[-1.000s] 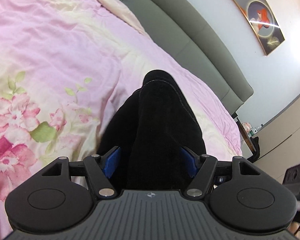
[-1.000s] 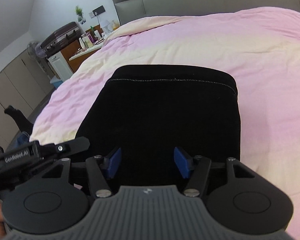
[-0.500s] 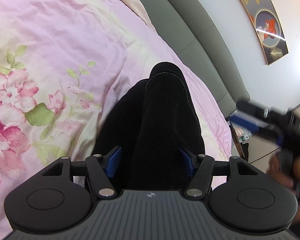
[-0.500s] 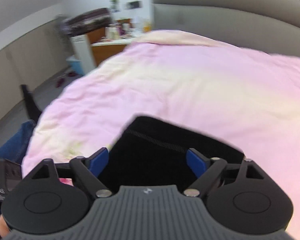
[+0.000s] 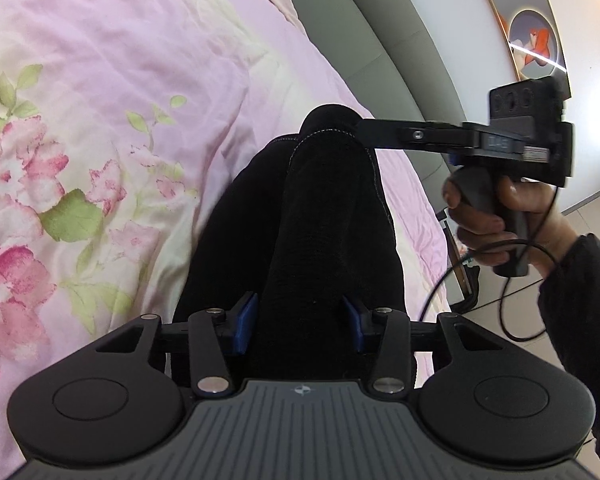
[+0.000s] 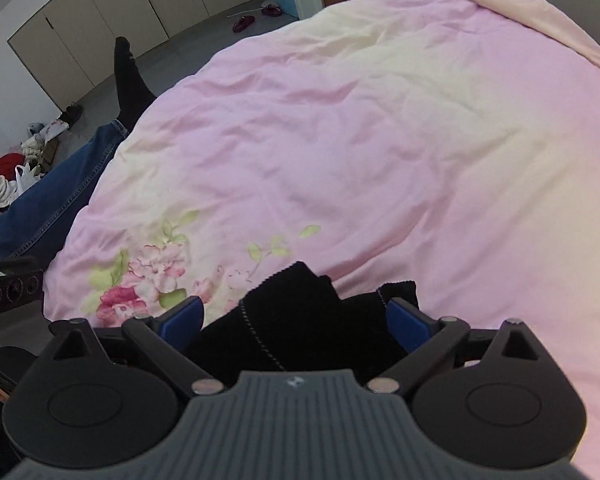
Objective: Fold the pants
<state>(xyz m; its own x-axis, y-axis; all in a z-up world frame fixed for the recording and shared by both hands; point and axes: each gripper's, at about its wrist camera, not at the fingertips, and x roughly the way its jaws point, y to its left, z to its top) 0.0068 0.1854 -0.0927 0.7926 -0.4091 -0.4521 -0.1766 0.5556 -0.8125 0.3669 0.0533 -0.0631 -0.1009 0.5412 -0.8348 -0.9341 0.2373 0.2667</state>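
The black pants (image 5: 320, 216) lie folded in a long narrow bundle on the pink floral duvet (image 5: 120, 92). My left gripper (image 5: 300, 322) is open, its blue pads either side of the bundle's near end. My right gripper (image 5: 364, 132) reaches in from the right over the bundle's far end, held in a hand. In the right wrist view the right gripper (image 6: 296, 320) is open, with the far end of the pants (image 6: 308, 320) between its blue pads.
The grey headboard (image 5: 384, 52) runs along the far side of the bed. A person's leg in blue jeans (image 6: 48, 200) rests at the bed's edge. Cupboards (image 6: 100, 28) and clutter on the floor (image 6: 24, 160) lie beyond the bed.
My right gripper swung from the near end round to the far end of the pants and now faces back across the bed. My left gripper stayed in place.
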